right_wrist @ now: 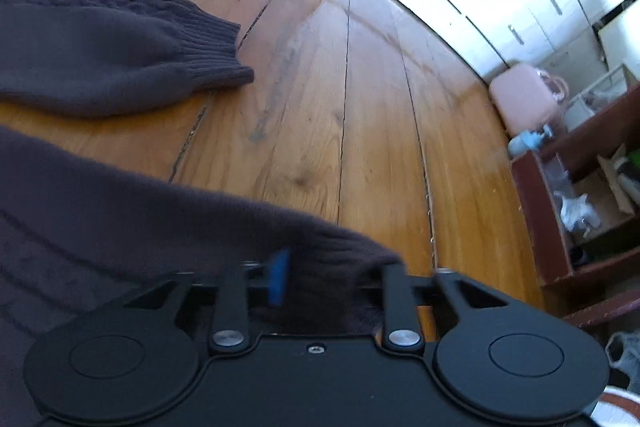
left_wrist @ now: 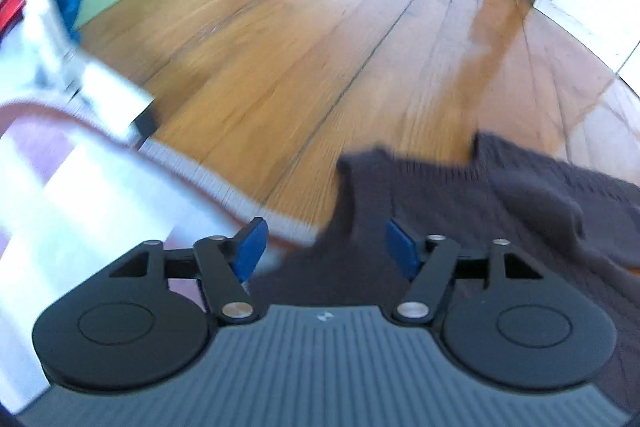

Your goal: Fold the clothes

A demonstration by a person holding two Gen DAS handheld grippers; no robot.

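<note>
Dark grey-purple cable-knit sweater (right_wrist: 100, 67) lies flat on the glossy wooden plank floor (right_wrist: 360, 107), and both grippers sit low over it. Left gripper (left_wrist: 326, 241): blue pads spread apart, nothing between them; a sweater edge lies directly below and ahead, with the knit running off to the right in that view. Right gripper (right_wrist: 332, 275): jaws parted, a ribbed edge of the sweater is draped in the gap beside the one visible blue pad (right_wrist: 279, 277); the other pad is hidden by fabric, so the knit looks loose between them rather than pinched. Key relation: the ribbed-cuff sleeve (right_wrist: 208, 55) lies ahead-left of the right gripper, long axis roughly crosswise in that view, cuff end pointing right, with a strip of bare floor between it and the body panel. My read is that the right hand is nearer that sleeve. Room: open floor ahead and to the right of the cuff; dark red-brown wooden shelf unit (right_wrist: 560, 227) stands well off on the right. On the left side, a white fringed rug edge (left_wrist: 224, 183) lies just beside the sweater, with a white furniture leg (left_wrist: 40, 7) further left; sideways room is tighter there.
</note>
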